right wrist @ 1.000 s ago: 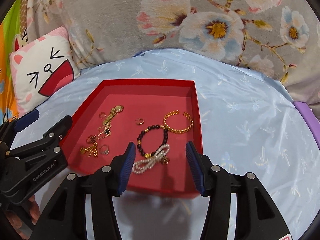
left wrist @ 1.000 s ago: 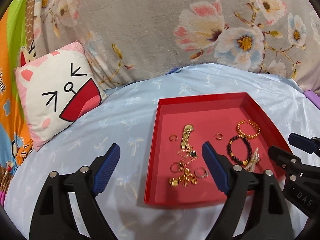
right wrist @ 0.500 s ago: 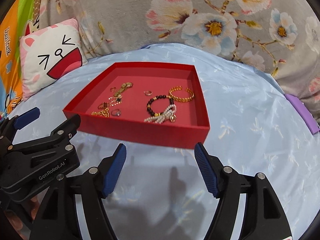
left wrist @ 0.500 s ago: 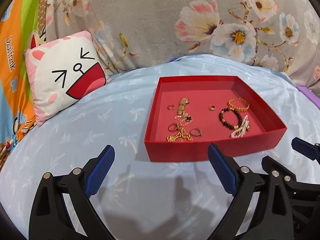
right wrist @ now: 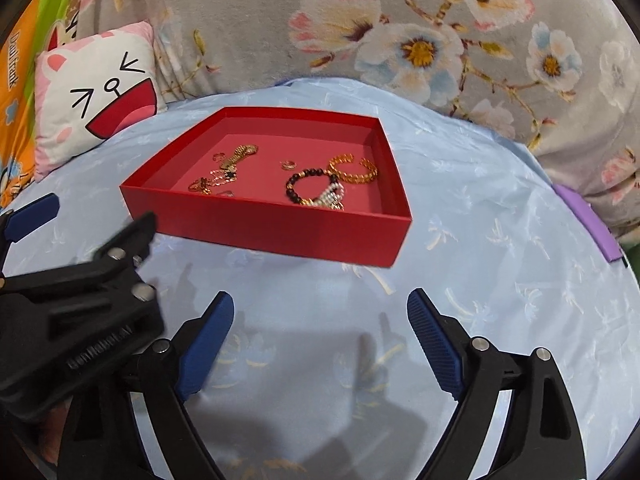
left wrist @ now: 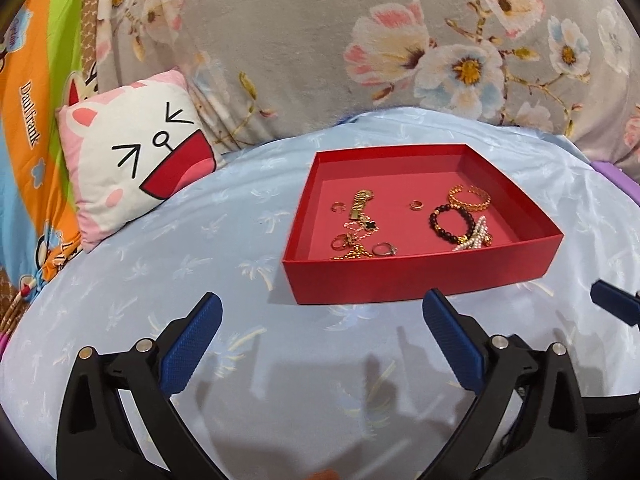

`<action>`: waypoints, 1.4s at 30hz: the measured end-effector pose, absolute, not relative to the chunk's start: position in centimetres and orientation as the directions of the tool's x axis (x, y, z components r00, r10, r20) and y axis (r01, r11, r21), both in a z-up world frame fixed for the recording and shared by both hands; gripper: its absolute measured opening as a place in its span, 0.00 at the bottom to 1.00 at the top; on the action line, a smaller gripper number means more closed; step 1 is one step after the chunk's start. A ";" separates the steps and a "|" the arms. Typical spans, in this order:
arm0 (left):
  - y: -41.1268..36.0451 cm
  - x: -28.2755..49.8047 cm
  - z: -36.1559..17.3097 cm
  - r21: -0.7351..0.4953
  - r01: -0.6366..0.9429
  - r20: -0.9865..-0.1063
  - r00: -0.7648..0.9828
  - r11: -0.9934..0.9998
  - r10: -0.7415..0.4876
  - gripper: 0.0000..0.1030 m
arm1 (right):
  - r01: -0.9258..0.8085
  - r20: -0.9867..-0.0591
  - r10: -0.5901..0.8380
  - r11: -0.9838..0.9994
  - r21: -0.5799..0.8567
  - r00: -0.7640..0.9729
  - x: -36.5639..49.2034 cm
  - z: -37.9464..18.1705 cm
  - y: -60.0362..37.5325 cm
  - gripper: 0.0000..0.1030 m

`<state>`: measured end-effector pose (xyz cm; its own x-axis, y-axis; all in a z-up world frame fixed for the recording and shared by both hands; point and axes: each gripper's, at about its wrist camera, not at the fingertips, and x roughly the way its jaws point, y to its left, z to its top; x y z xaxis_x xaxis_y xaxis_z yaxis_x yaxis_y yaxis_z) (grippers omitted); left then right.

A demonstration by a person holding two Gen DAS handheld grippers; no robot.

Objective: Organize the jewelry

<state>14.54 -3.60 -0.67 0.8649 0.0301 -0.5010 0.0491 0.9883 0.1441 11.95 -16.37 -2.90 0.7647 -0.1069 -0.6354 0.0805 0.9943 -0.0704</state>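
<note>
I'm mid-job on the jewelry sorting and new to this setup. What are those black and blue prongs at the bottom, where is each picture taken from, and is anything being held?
The prongs are hand-held two-finger grippers, one in each of a person's hands; no robot arm is involved. Each picture comes from a camera on one gripper that looks forward along its fingers. The left gripper and the right gripper are both open and hold nothing. Ahead on the blue bedsheet stands a red tray. In it lie a gold bangle, a dark bead bracelet, a pearl piece, and a heap of gold chains and rings. A cartoon cushion leans at the back left.
</note>
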 end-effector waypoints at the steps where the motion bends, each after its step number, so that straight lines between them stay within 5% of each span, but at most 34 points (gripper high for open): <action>1: -3.4 14.6 -0.7 0.134 0.042 -0.505 0.863 0.990 0.032 0.95 | 0.088 -0.644 -0.104 0.994 -0.058 0.758 11.9 -3.1 -16.8 0.84; 10: -3.0 15.7 -1.5 0.133 0.041 -0.570 0.820 0.990 0.042 0.95 | 0.125 -0.632 -0.094 0.992 0.005 0.769 11.7 -3.0 -18.2 0.84; 42: -3.6 15.6 -1.9 0.180 0.038 -0.576 0.814 0.983 0.074 0.95 | 0.119 -0.641 -0.086 0.993 0.008 0.762 11.9 -3.3 -18.2 0.84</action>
<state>15.60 -3.61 -1.85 0.8139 0.0740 -0.5763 0.0383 0.9829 0.1802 11.94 -18.18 -3.30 0.7624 -0.0864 -0.6413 0.1190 0.9929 0.0077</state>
